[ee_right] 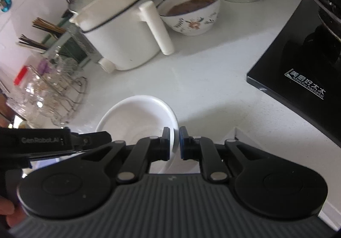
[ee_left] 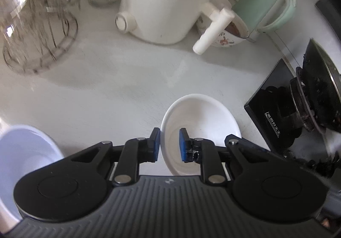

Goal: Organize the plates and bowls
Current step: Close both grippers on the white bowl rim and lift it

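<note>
A white bowl (ee_left: 202, 122) is held over the white counter (ee_left: 110, 93). My left gripper (ee_left: 169, 144) straddles its left rim with one blue pad inside and one outside; a gap shows at the pads. My right gripper (ee_right: 174, 142) is shut on the same white bowl (ee_right: 136, 116) at its right rim. The left gripper's body shows at the left in the right wrist view (ee_right: 53, 142). A pale blue bowl (ee_left: 23, 163) sits at the lower left of the left wrist view.
A white electric pot (ee_left: 168, 3) with a long handle stands behind. A floral bowl (ee_right: 191, 14) with brown food and a green kettle (ee_left: 266, 3) are beside it. A wire rack with glasses (ee_left: 38, 31) is left. A black stove (ee_right: 298, 63) with a wok is right.
</note>
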